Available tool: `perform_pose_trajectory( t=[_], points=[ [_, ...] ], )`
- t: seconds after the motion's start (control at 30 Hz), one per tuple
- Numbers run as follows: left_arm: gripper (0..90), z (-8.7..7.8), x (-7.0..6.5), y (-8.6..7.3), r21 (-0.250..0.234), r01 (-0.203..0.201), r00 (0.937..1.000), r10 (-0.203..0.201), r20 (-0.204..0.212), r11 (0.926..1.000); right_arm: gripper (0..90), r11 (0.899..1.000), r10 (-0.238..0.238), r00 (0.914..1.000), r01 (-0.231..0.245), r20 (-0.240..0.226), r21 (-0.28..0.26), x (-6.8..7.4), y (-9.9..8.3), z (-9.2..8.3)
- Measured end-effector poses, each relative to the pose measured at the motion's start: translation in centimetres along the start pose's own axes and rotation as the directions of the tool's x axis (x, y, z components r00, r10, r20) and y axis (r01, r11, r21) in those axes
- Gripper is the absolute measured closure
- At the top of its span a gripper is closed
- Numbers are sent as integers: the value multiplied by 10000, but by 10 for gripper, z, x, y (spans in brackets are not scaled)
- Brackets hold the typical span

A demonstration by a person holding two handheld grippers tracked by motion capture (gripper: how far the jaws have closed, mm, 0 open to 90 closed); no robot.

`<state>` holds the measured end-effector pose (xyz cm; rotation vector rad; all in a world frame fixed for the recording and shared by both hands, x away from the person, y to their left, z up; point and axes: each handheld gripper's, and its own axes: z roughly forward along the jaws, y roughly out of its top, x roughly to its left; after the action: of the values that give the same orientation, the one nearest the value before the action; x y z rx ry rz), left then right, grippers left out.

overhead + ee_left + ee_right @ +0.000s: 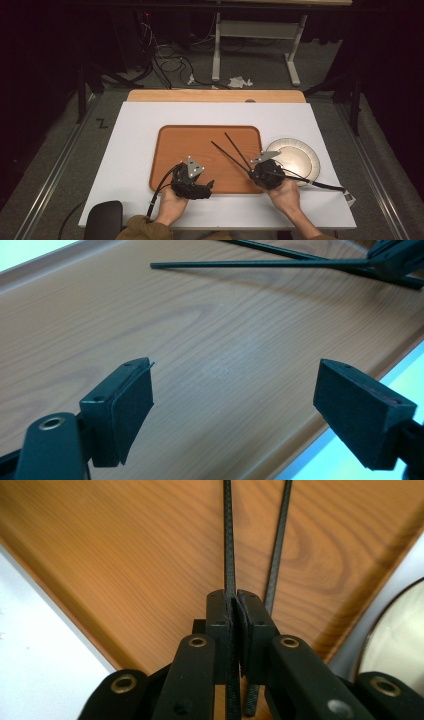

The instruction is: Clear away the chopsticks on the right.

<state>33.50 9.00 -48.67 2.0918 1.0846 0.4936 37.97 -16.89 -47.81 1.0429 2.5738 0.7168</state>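
The wooden tray (175,150) sits mid-frame on the bench (135,125). The right hand-held gripper (235,605) partly hides the thin black chopsticks (232,150), clamping one at lower right. The left hand-held gripper (235,390) gapes empty.

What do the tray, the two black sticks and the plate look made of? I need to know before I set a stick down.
Tray: wood or wood-look laminate, smooth satin, grain and knots visible. Black sticks: thin, matte, finely textured, perhaps plastic or carbon; I can't tell which. The right tool is clamped on one. Plate: pale, glossy, with a darker rim line, likely ceramic or melamine.
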Motion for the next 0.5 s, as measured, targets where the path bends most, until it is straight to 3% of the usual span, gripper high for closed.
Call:
perform_pose_trajectory(
  t=[0.13,0.33,0.5],
  points=[
    [165,0,0,0,-2,-18,10000,18,12,10000,848,9993,-78,10000,77,35,356,3,-2,7],
    [165,1,-1,0,17,-31,10000,31,53,10000,829,9991,-181,9998,178,56,382,3,-3,11],
    [165,0,-1,0,8,-37,10000,37,66,10000,857,9985,-283,9984,260,490,472,2,-4,11]
  ],
)
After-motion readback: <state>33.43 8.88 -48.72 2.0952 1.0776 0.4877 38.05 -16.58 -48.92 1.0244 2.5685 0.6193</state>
